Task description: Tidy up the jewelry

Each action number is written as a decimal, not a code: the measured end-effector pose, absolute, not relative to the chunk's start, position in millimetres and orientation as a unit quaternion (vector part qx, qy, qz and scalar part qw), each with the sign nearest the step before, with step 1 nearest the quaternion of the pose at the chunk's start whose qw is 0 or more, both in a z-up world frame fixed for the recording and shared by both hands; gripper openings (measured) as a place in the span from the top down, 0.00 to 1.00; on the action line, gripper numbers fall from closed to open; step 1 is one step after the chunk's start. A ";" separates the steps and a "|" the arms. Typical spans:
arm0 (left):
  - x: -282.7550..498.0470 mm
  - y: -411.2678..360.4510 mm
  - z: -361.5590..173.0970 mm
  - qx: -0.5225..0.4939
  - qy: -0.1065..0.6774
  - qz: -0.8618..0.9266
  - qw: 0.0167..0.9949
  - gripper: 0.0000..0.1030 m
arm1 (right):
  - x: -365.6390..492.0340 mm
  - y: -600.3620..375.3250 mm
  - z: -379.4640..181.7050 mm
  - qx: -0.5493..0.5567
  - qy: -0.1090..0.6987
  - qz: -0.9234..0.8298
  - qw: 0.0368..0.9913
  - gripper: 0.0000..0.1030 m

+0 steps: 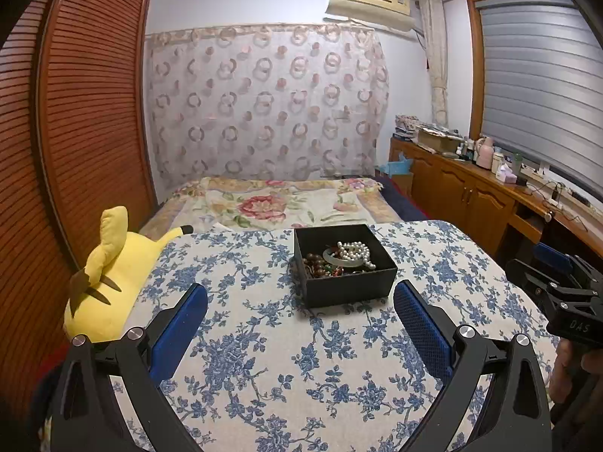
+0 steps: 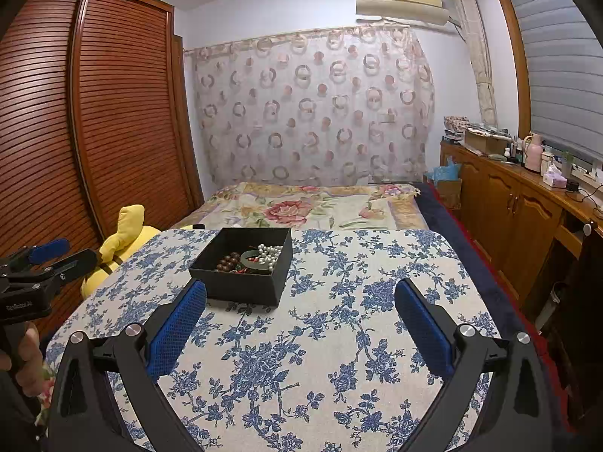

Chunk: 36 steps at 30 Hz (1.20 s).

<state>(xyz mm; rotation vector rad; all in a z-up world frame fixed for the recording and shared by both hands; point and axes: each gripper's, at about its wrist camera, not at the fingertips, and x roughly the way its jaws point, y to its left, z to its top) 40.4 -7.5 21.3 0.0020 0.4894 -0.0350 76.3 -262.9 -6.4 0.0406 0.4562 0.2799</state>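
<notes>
An open black box (image 1: 350, 286) stands on the blue-flowered tablecloth (image 1: 264, 358). It holds a white pearl necklace (image 1: 356, 251), a pale green bangle (image 1: 339, 260) and brown wooden beads (image 1: 314, 263). My left gripper (image 1: 300, 297) is open and empty, just short of the box's near wall. In the right wrist view the box (image 2: 241, 286) sits ahead and left, with pearls (image 2: 269, 253) and brown beads (image 2: 226, 260) inside. My right gripper (image 2: 300, 295) is open and empty, its left finger (image 2: 181, 320) beside the box's near corner.
A yellow plush toy (image 1: 113, 275) lies off the table's left edge. A bed with a floral cover (image 1: 282, 203) lies beyond the table. A louvered wooden wardrobe (image 1: 75, 113) stands at the left, and a wooden cabinet (image 2: 520, 203) with bottles runs along the right.
</notes>
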 end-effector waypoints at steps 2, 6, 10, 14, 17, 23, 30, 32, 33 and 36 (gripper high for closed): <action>40.6 -8.3 21.3 0.001 0.242 -0.017 0.970 0.07 | 76.5 -263.0 -6.8 0.020 0.225 0.138 0.964 0.02; 40.8 -9.2 21.4 0.001 0.241 -0.018 0.970 0.07 | 76.2 -262.7 -6.5 0.021 0.224 0.140 0.964 0.02; 40.4 -8.4 21.1 0.001 0.241 -0.017 0.970 0.07 | 76.2 -262.4 -6.7 0.021 0.224 0.140 0.964 0.02; 40.3 -8.4 21.0 0.001 0.240 -0.018 0.971 0.07 | 76.2 -262.1 -6.9 0.021 0.224 0.140 0.964 0.02; 40.4 -9.4 21.8 0.000 0.239 -0.018 0.971 0.07 | 76.2 -262.4 -7.0 0.021 0.224 0.140 0.964 0.02; 40.2 -9.3 21.4 0.001 0.239 -0.019 0.971 0.07 | 76.2 -261.9 -7.2 0.021 0.224 0.140 0.964 0.02; 41.1 -11.5 22.6 0.001 0.239 -0.019 0.971 0.07 | 76.0 -261.1 -6.7 0.021 0.223 0.140 0.964 0.02; 40.6 -11.1 22.2 0.001 0.239 -0.020 0.971 0.07 | 76.0 -261.4 -6.2 0.021 0.223 0.140 0.965 0.02; 41.5 -11.5 22.7 0.000 0.240 -0.020 0.970 0.07 | 75.9 -261.4 -6.1 0.021 0.223 0.140 0.964 0.02; 41.9 -12.1 22.9 0.001 0.240 -0.020 0.971 0.07 | 76.3 -261.7 -6.6 0.021 0.223 0.140 0.964 0.02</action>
